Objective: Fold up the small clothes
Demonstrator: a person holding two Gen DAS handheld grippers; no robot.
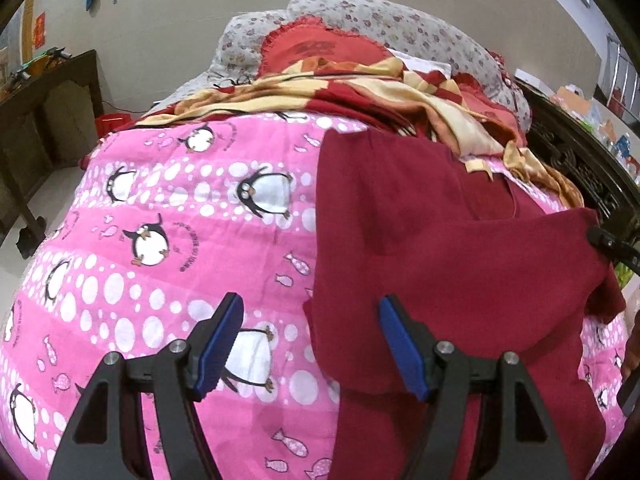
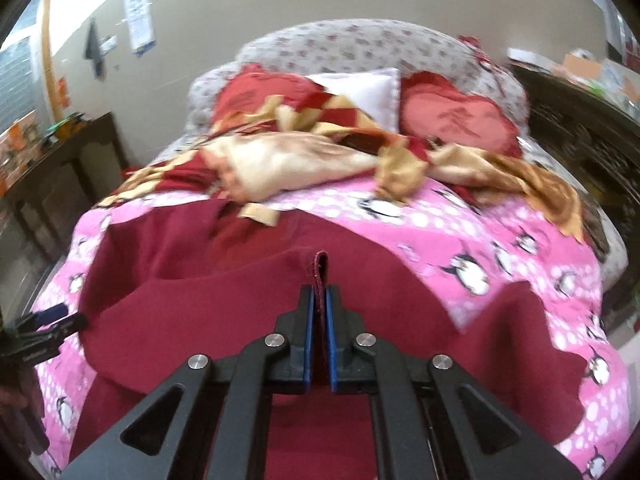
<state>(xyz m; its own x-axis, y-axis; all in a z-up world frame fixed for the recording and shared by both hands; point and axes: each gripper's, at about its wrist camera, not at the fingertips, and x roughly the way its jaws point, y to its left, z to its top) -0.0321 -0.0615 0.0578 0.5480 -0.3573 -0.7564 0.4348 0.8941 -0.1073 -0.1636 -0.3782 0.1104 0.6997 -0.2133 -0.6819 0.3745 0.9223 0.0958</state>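
Left claw [image 1: 310, 344] apart, empty, hovering at the left edge of the maroon shirt [image 1: 452, 240], which lies spread on the pink penguin quilt [image 1: 168, 208] of the bed. Right claw [image 2: 319, 316] clamped on the shirt's hem [image 2: 321, 268]; carry it across evenly, keeping the fold line straight.

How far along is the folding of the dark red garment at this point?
Done: the dark red garment is spread on the pink penguin quilt. In hand: the right gripper is shut on a hemmed edge, lifting it. The left gripper is open over the garment's other edge, gripping nothing. Left: essentially every fold; none looks finished.
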